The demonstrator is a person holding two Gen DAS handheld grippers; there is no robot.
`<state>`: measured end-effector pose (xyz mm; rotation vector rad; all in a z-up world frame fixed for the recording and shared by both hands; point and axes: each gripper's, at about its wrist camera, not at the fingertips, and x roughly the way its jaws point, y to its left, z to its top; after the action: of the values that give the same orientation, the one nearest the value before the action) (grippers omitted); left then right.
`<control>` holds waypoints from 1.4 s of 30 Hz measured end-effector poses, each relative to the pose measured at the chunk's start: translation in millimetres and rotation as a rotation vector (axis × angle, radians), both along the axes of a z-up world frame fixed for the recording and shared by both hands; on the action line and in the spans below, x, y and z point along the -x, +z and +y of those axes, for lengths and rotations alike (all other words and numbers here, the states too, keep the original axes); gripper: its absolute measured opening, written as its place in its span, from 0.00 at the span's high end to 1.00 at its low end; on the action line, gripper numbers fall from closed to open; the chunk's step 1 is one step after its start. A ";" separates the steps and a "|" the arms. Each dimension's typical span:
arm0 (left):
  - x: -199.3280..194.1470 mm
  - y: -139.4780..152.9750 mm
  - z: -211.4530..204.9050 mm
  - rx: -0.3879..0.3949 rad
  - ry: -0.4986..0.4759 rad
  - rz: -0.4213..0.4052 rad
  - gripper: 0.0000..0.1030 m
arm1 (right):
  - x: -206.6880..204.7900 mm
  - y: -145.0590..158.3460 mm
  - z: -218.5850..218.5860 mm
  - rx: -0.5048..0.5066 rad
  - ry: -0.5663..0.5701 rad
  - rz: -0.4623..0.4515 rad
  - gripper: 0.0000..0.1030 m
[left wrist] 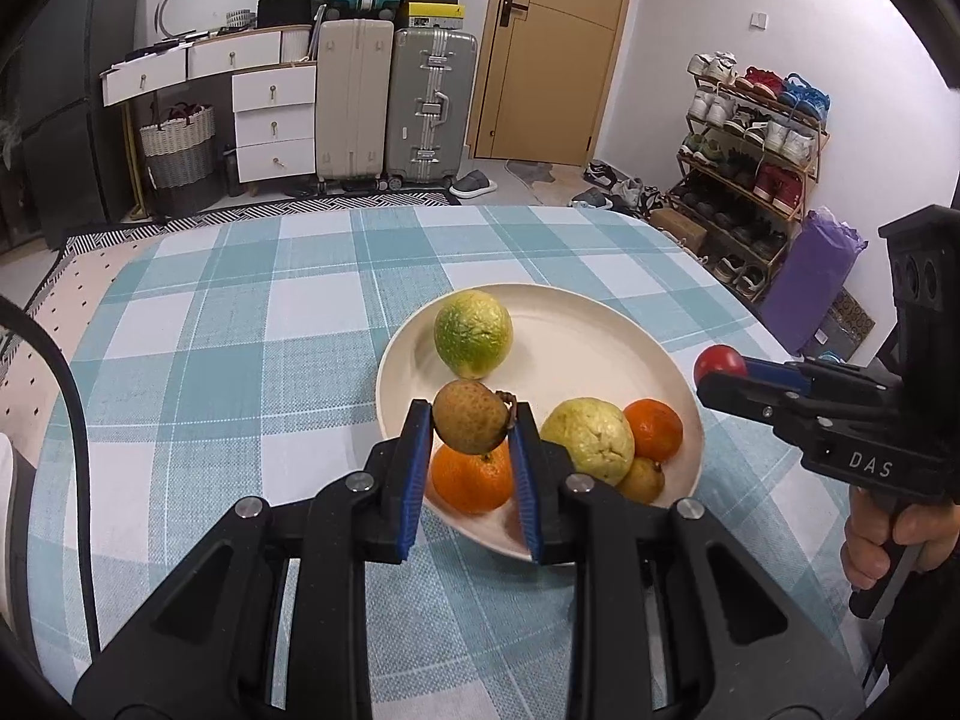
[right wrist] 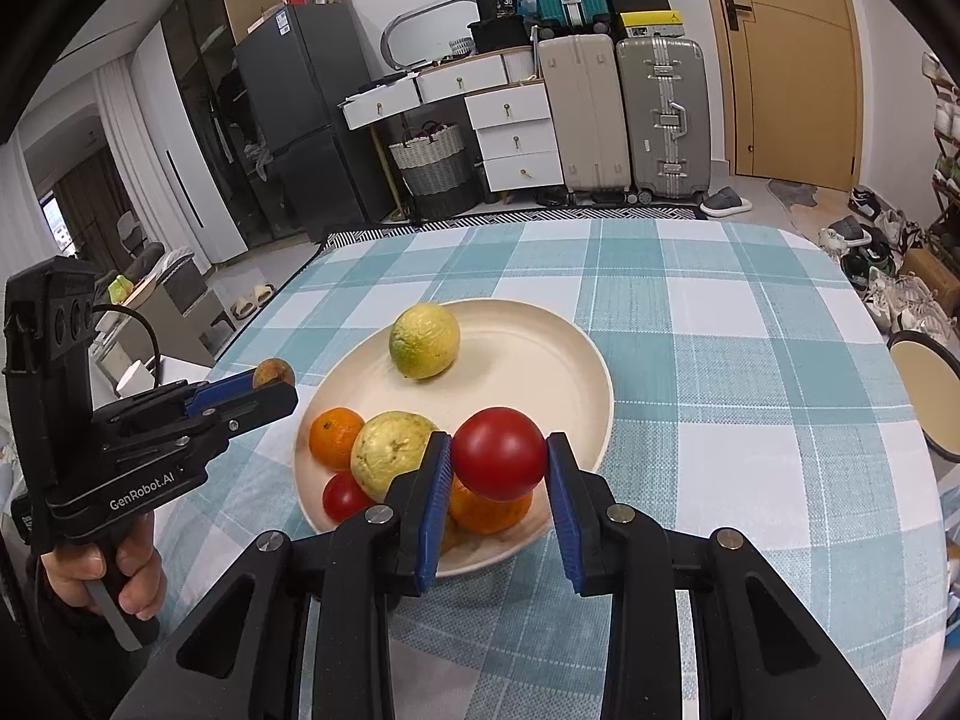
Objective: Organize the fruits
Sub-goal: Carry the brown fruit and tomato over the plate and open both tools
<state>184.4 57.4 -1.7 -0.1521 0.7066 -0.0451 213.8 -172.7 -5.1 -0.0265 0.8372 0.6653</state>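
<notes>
You are carrying a small brown fruit (left wrist: 470,417) clenched in your left gripper (left wrist: 471,420) and a red tomato (right wrist: 499,454) clamped in your right gripper (right wrist: 499,456) above the plate (left wrist: 600,324), probably needing free spots to release.

The right claw (right wrist: 499,455) gripped a red tomato (right wrist: 498,453) between its blue pads, above the near edge of a cream plate (right wrist: 540,354). On the plate lay a green-yellow guava (right wrist: 424,341), a paler guava (right wrist: 390,450), a mandarin (right wrist: 335,437), a small tomato (right wrist: 345,498) and a partly hidden orange (right wrist: 489,510). At the left, a hand (right wrist: 114,570) held the left claw (right wrist: 273,373), pinching a small brown fruit (right wrist: 273,372) beside the plate, over the checked counter (right wrist: 750,372).
</notes>
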 end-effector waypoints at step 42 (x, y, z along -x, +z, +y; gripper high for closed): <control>-49.0 -31.1 4.1 -0.004 -0.014 0.080 0.77 | -40.9 -29.7 19.3 0.041 -0.029 0.071 0.68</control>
<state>233.4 61.4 -32.9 -0.1455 0.7879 -0.0515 254.7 -153.4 -34.9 -0.0280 0.9177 0.6245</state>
